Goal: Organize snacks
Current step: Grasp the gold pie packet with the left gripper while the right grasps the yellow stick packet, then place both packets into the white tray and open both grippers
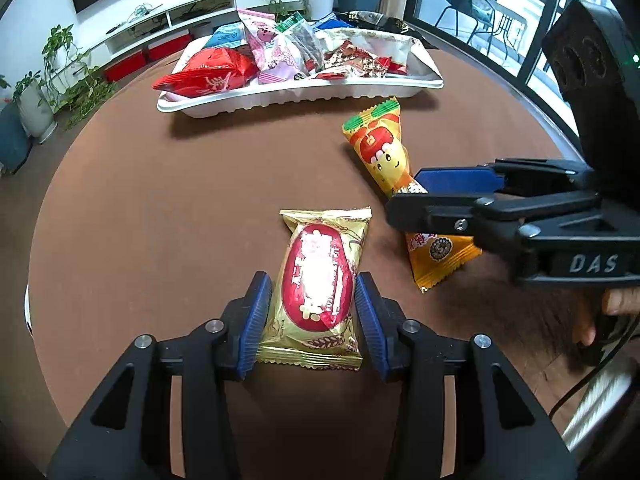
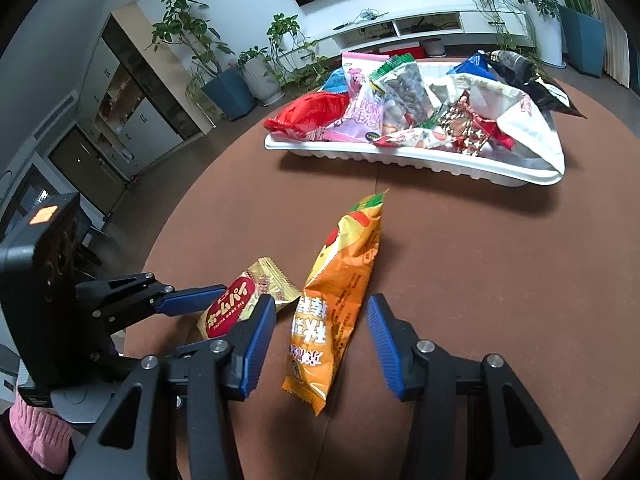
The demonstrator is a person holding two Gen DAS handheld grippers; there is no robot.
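A gold packet with a red oval label [image 1: 318,284] lies on the brown round table [image 1: 160,208]. My left gripper [image 1: 314,300] is open, its blue pads on either side of the packet, close to its edges. An orange packet [image 2: 336,304] lies beside it. My right gripper [image 2: 322,328] is open and straddles the orange packet's near half. The right gripper [image 1: 404,194] shows in the left wrist view over the orange packet [image 1: 384,152]. The left gripper [image 2: 240,300] and gold packet [image 2: 236,308] show in the right wrist view. A white tray [image 1: 300,92] holds several snack packets at the far side.
The tray [image 2: 400,156] is piled with red, pink, clear and blue packets. A dark packet [image 2: 536,92] lies behind it. Bare table lies between tray and grippers. Potted plants, a white TV shelf and windows surround the table.
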